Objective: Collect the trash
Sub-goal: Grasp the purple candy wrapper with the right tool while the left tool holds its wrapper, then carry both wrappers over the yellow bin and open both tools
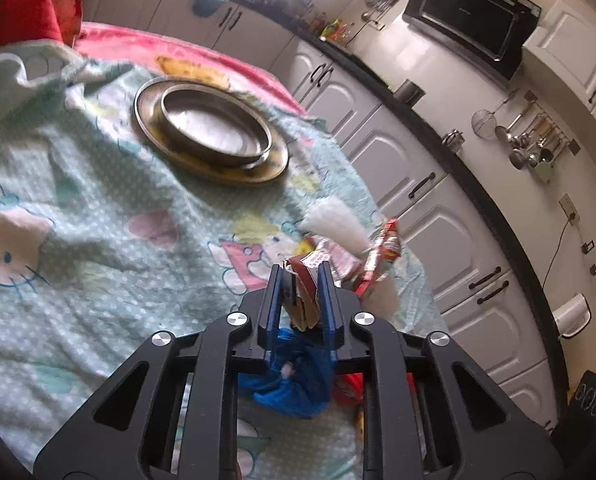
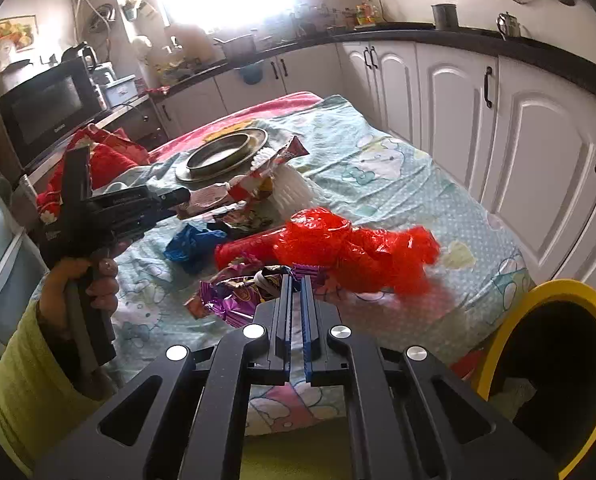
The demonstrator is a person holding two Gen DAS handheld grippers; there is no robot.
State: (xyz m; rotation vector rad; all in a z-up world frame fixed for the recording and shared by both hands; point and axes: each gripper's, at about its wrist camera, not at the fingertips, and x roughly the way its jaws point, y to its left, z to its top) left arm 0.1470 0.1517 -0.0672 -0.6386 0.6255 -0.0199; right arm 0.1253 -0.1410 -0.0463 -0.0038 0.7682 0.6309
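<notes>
My left gripper point(image 1: 301, 270) is shut on a red and white snack wrapper point(image 1: 304, 280), held above the cloth-covered table point(image 1: 97, 208). It also shows in the right wrist view point(image 2: 177, 196), holding the wrapper point(image 2: 257, 176) in the air. Below it lie a crumpled blue plastic bag point(image 1: 293, 376) and a white paper cup point(image 1: 334, 224). My right gripper point(image 2: 295, 278) is shut with nothing visible between its fingers, just above a purple candy wrapper point(image 2: 233, 296). A crumpled red plastic bag point(image 2: 338, 248) and the blue bag point(image 2: 189, 244) lie beyond. A yellow-rimmed bin point(image 2: 558, 380) stands at lower right.
A metal plate with a steel ring dish point(image 1: 213, 128) sits on the far part of the table. A red cloth point(image 2: 101, 156) lies at the left. White cabinets point(image 2: 518, 140) run along the right. A microwave point(image 2: 41, 108) stands at the left.
</notes>
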